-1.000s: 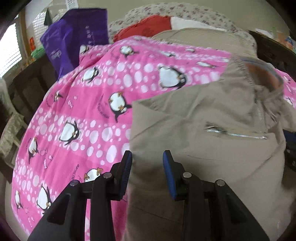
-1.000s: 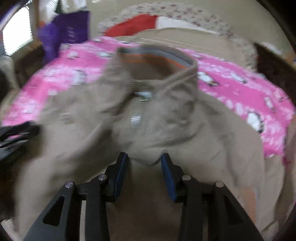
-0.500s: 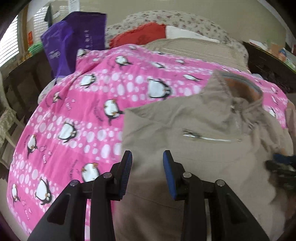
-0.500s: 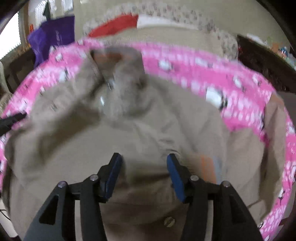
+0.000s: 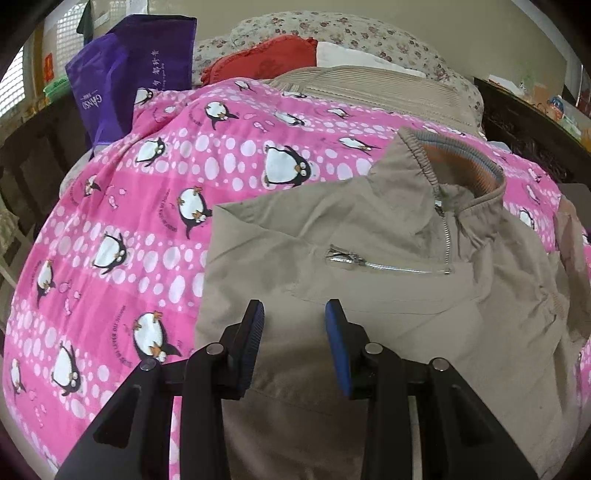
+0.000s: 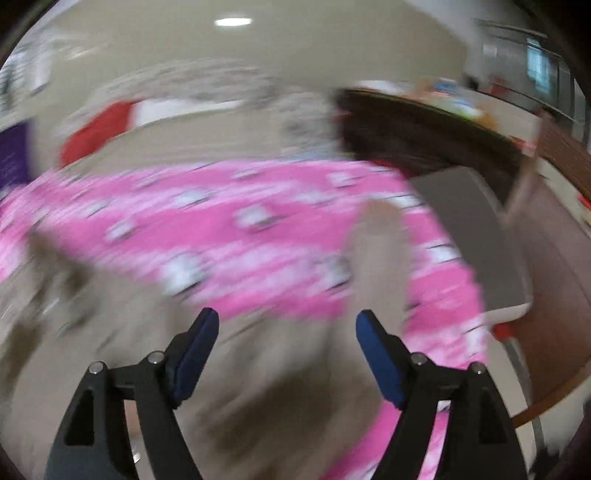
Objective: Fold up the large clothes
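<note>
Two grippers are in play, and neither has hold of anything. Your left gripper (image 5: 294,308) hangs over the lower part of the beige jacket (image 5: 369,302) with its blue pads (image 5: 334,317) a modest gap apart and no cloth pinched between them. The jacket lies spread on the pink penguin blanket (image 5: 147,221), collar (image 5: 458,162) towards the pillows, its front zip (image 5: 447,240) and a chest pocket zip (image 5: 384,265) facing up, and its left edge folded in along a straight line. Behind the blanket you can see a purple bag (image 5: 129,85), a red cushion (image 5: 269,59) and a floral pillow (image 5: 369,33).

Your right gripper (image 6: 287,321) has just been opening; its jaws now stand wide with nothing between them. That view is badly smeared (only colours come through): beige jacket cloth under and ahead of the fingers (image 6: 376,350), a strip of it running up over the pink blanket, and dark furniture (image 6: 424,129) at the far right.
</note>
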{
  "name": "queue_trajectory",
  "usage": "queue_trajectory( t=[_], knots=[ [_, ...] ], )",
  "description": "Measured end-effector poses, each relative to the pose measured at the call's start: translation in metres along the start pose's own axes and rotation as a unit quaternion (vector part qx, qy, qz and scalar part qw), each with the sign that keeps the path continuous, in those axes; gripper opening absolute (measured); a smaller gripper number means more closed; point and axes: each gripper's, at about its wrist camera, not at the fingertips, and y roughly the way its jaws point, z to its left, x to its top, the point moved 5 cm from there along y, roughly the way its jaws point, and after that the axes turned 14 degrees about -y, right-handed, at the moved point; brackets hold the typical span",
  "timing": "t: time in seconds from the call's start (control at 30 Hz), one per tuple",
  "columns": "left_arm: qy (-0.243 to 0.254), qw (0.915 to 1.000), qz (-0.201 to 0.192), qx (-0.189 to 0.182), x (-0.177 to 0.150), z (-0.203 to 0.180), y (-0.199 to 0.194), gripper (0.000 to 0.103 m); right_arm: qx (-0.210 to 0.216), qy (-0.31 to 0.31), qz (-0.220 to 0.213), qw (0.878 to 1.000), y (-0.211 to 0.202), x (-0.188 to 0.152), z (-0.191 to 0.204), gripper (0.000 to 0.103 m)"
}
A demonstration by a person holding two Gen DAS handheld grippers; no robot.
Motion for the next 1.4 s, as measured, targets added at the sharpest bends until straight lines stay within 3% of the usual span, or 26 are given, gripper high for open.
queue_trajectory(
  t=[0.1,0.23,0.27,0.3,0.33,0.37,0.5,0.6,0.7,0.83,0.93,1.07,1.17,1.23,1.3,1.4],
  knots=[
    [0.014,0.9999,0.002,0.005,-0.002,-0.004,0.002,0.022,-0.034,0.051,0.034,0.998,0.045,0.013,-0.047,0.080],
    [0.016,0.9997,0.009,0.014,-0.001,-0.003,0.007,0.022,-0.027,0.082,0.079,0.993,0.109,0.021,-0.072,0.080],
    [0.015,0.9997,0.010,0.015,0.000,-0.001,0.007,0.022,-0.026,0.087,0.090,0.992,0.120,0.019,-0.072,0.075],
    [0.012,0.9998,0.010,0.015,0.000,0.001,0.008,0.022,-0.022,0.098,0.104,0.989,0.131,0.015,-0.077,0.051],
    [0.010,0.9998,0.010,0.016,0.001,0.003,0.008,0.022,-0.013,0.106,0.109,0.988,0.137,0.010,-0.082,0.035],
    [0.008,0.9998,0.010,0.016,0.002,0.006,0.008,0.022,0.003,0.115,0.106,0.988,0.139,0.007,-0.085,0.013],
    [-0.005,0.9999,0.006,0.014,0.008,0.015,0.004,0.022,0.065,0.139,0.037,0.987,0.089,0.005,-0.092,0.007],
    [-0.021,0.9998,-0.003,0.004,0.015,0.020,-0.005,0.022,0.118,0.117,-0.009,0.986,0.038,0.017,-0.081,0.006],
    [-0.034,0.9992,-0.021,-0.006,0.024,0.026,-0.022,0.022,0.182,0.077,-0.059,0.979,-0.028,0.036,-0.046,0.006],
    [-0.052,0.9977,-0.038,-0.017,0.033,0.035,-0.042,0.022,0.279,0.036,-0.115,0.953,-0.102,0.060,0.026,0.006],
    [-0.062,0.9970,-0.045,-0.014,0.036,0.045,-0.049,0.022,0.346,-0.018,-0.137,0.928,-0.141,0.065,0.103,0.006],
    [-0.079,0.9962,-0.033,-0.010,0.034,0.062,-0.044,0.022,0.433,-0.088,-0.108,0.891,-0.151,0.042,0.220,0.006],
    [-0.100,0.9948,-0.016,-0.010,0.030,0.071,-0.034,0.022,0.457,-0.140,-0.053,0.877,-0.132,0.002,0.302,0.006],
    [-0.106,0.9942,-0.001,-0.017,0.027,0.072,-0.029,0.022,0.468,-0.184,-0.007,0.864,-0.115,-0.029,0.345,0.013],
    [-0.102,0.9942,0.012,-0.030,0.023,0.068,-0.025,0.022,0.474,-0.222,0.031,0.852,-0.106,-0.054,0.361,0.026],
    [-0.083,0.9948,0.021,-0.055,0.017,0.056,-0.027,0.023,0.468,-0.220,0.013,0.856,-0.113,-0.057,0.326,0.049]
  ],
)
